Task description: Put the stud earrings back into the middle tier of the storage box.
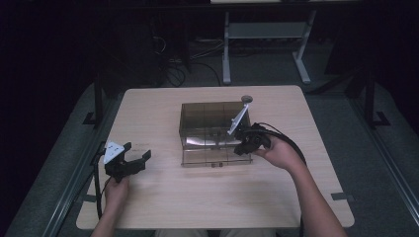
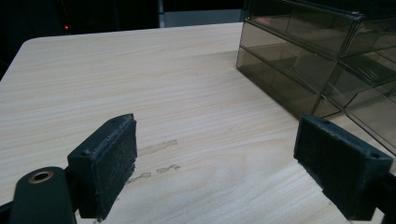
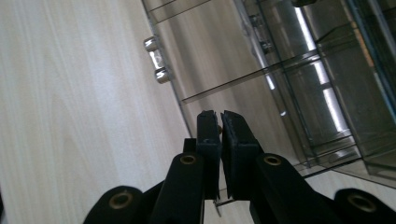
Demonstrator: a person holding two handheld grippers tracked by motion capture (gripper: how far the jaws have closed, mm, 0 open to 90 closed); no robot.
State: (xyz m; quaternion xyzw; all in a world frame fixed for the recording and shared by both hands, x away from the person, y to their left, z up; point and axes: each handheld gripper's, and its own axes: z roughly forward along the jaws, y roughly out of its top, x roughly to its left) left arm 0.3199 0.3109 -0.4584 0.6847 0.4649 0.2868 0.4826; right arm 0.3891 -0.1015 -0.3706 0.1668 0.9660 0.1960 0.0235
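Drawers (image 1: 216,148) of smoky clear plastic, pulled out of a small cabinet (image 1: 210,118), lie at the middle of the table (image 1: 163,202), and your right gripper (image 1: 240,148) sits at their 3 o'clock edge. In the right gripper view its jaws are pressed together; a thin clear edge of a drawer (image 3: 224,84) runs just past their tips at 12 o'clock, but you cannot tell whether anything is pinched between the pads. Two small shiny round knobs (image 3: 156,58) stand on the drawer front at 11 o'clock from the tips.

Your left gripper (image 1: 138,158) rests near the table's 8 o'clock corner, well apart from the cabinet, its jaws spread wide with only bare wood between the black, rough-faced pads (image 2: 114,163). From there the cabinet sits at 2 o'clock.

The table is pale wood grain with rounded corners. A small round grey disc (image 1: 246,99) lies beside the cabinet's far right corner.
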